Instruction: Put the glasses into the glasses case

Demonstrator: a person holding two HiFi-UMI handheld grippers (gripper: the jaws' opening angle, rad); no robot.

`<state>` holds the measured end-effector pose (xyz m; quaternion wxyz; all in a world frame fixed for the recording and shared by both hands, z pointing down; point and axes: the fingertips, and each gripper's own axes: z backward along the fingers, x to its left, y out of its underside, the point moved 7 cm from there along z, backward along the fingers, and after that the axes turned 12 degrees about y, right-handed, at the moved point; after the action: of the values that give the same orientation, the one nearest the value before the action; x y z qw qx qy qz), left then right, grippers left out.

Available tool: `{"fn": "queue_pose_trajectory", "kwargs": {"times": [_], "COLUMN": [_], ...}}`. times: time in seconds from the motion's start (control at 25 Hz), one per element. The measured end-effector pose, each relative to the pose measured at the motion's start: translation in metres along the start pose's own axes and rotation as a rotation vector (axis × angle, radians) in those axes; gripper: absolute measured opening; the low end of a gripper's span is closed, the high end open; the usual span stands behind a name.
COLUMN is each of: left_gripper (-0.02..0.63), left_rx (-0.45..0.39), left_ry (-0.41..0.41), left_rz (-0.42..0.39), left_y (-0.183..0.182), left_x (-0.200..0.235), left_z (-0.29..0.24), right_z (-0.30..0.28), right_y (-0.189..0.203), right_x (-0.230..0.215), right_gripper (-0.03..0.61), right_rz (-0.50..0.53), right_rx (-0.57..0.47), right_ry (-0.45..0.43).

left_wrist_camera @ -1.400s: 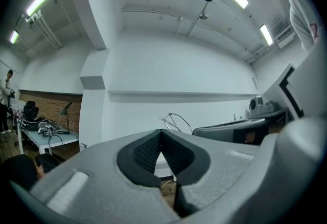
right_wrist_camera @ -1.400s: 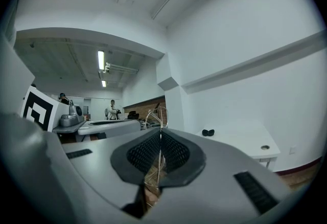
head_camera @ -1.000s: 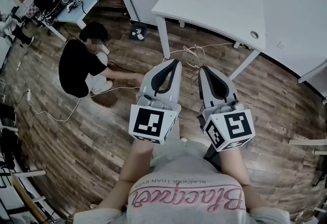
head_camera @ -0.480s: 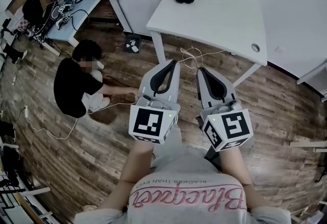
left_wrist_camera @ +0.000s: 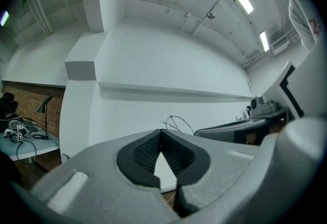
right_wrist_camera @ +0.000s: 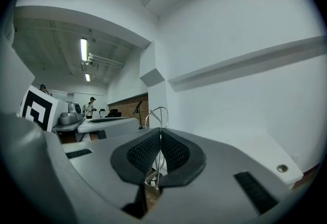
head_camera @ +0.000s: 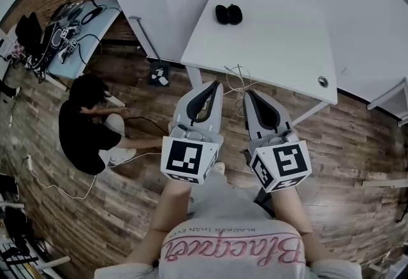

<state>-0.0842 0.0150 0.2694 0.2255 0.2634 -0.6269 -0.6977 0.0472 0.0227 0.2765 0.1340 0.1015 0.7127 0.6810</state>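
The tabletop (head_camera: 274, 42) is a smooth, matt white board. The floor (head_camera: 357, 144) is brown wood plank, streaky, with a dull sheen. The left tongs (left_wrist_camera: 161, 135) and right tongs (right_wrist_camera: 160, 136) have shells of matt grey plastic, faintly grainy, lined with black ribbed pads (left_wrist_camera: 145, 151) that look rubbery. Each marker cube (head_camera: 188, 158) has flat printed black-and-white faces. The shirt (head_camera: 229, 233) is soft grey cloth with pink print.
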Motion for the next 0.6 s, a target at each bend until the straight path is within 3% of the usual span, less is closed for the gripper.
{"fn": "queue_pose_trajectory", "kwargs": {"times": [0.24,0.6], "left_gripper": [0.005,0.005], "left_rx": [0.011,0.020], "left_ry": [0.022,0.064], "left_rz": [0.014,0.022], "left_y": [0.013,0.019], "left_x": [0.045,0.070], "left_z": [-0.033,-0.081], "right_z": [-0.049,-0.089], "right_y": [0.002,0.002], "right_x": [-0.006,-0.038], "right_gripper": [0.012,0.013], "right_rz": [0.004,-0.008], "right_rx": [0.009,0.032], "right_ry": [0.035,0.087]}}
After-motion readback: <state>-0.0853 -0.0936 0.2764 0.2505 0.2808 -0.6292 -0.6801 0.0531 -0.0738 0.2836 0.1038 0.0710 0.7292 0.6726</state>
